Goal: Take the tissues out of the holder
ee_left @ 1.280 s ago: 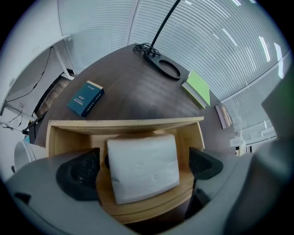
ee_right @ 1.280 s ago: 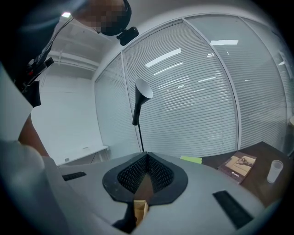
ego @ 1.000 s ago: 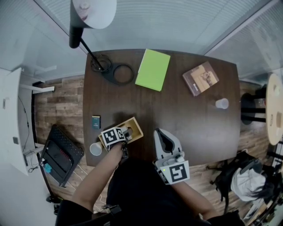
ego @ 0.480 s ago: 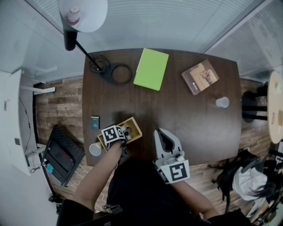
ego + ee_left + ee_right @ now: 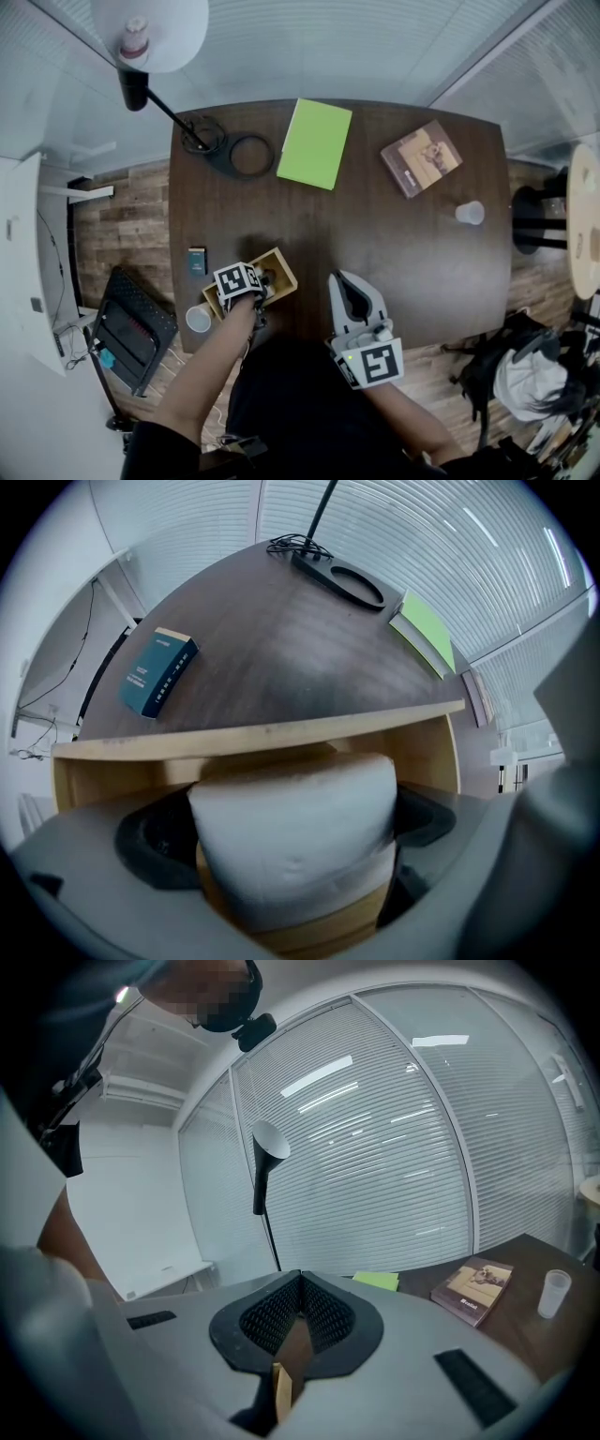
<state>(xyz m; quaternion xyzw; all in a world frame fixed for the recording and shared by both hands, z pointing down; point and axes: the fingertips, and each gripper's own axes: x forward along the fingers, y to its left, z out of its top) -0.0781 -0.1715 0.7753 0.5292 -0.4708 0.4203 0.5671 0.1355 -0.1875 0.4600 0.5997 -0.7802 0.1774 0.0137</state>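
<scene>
Over the last second almost nothing has moved at the table [image 5: 375, 225]: your left gripper [image 5: 257, 283] is still down in the wooden holder [image 5: 284, 270] at the near left corner, and only the view has drifted a little. That tells me the grasp is being settled, not the lift.

The left gripper view bears this out. The tissues [image 5: 292, 832], a white block, sit between the two dark pads [image 5: 150, 841], which press on either side of it. The holder's far wall stands just behind the block and its floor shows below, so the tissues are gripped but still inside the holder. By my reckoning, the task is at its middle step: hold taken, nothing out yet.

Your right gripper [image 5: 348, 292] has stayed just to the right of the holder, over the near edge, with its jaws drawn together. A thin tan sliver [image 5: 284, 1365] shows in the seam between them; I cannot tell what it is.

A straight upward pull should now free the tissues. Watch that the light holder does not rise with them; a paper cup [image 5: 199, 319] and a small blue box [image 5: 196, 261] stand just beside it on the left.
</scene>
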